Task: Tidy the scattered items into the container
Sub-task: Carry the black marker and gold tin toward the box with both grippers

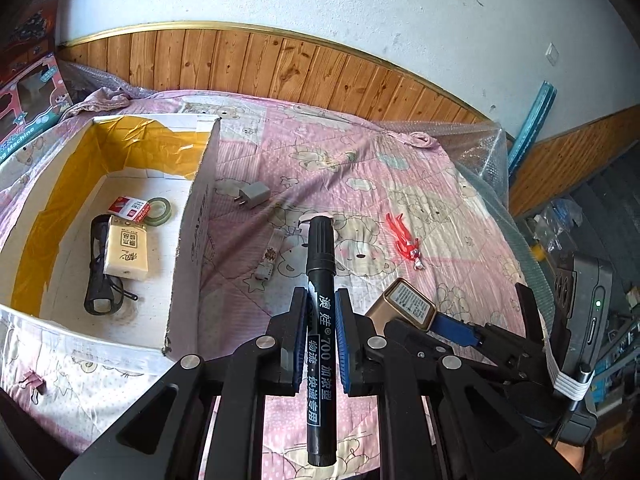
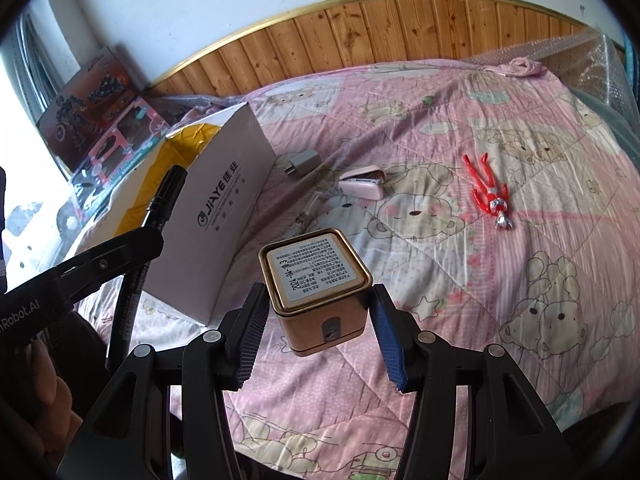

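The left gripper [image 1: 320,320] had its fingers clamped on a black marker [image 1: 321,312], and the right gripper [image 2: 318,320] held a gold tin [image 2: 316,288], its fingers against the tin's sides, though full contact was hard to confirm. Both loads probably wanted carrying left over the white cardboard box [image 1: 192,240] wall before release. Inside lay a tissue pack [image 1: 126,254], tape roll [image 1: 160,210], red-and-white packet [image 1: 130,207] and black strap [image 1: 98,280]; ahead on the bed, a charger [image 1: 252,194], toy figure [image 1: 406,246] and pink stapler [image 2: 362,186] waited.

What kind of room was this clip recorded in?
Probably a bedroom at home: a bed under a pink cartoon-bear quilt, wood panelling along the wall, and boxed toys stacked in the corner.
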### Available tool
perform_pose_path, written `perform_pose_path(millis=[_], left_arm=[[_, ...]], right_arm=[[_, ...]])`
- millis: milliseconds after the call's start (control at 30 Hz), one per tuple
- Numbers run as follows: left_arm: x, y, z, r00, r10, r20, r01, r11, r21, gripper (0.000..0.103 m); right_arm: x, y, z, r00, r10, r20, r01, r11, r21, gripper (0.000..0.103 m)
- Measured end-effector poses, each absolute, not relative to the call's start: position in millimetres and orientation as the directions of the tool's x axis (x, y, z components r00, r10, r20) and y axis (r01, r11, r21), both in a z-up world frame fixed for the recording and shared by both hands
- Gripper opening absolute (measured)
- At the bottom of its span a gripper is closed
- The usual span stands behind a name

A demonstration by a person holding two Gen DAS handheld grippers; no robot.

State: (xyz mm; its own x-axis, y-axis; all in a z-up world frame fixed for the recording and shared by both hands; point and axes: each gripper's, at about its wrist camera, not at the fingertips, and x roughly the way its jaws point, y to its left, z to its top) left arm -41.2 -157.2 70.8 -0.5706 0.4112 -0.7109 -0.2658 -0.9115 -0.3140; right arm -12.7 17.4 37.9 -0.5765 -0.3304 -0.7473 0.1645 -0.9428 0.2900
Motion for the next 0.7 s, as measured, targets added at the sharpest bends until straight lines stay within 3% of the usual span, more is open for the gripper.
perform_pose_path(millis=[700], left_arm=[[-49,-244,95,-0.637,0.399,-0.659,-0.164,-0.906,-0.390,0.014]], right_arm=[[-15,-63,102,-0.599,-0.406,-0.690,0.308,-0.913,0.269,0.054]])
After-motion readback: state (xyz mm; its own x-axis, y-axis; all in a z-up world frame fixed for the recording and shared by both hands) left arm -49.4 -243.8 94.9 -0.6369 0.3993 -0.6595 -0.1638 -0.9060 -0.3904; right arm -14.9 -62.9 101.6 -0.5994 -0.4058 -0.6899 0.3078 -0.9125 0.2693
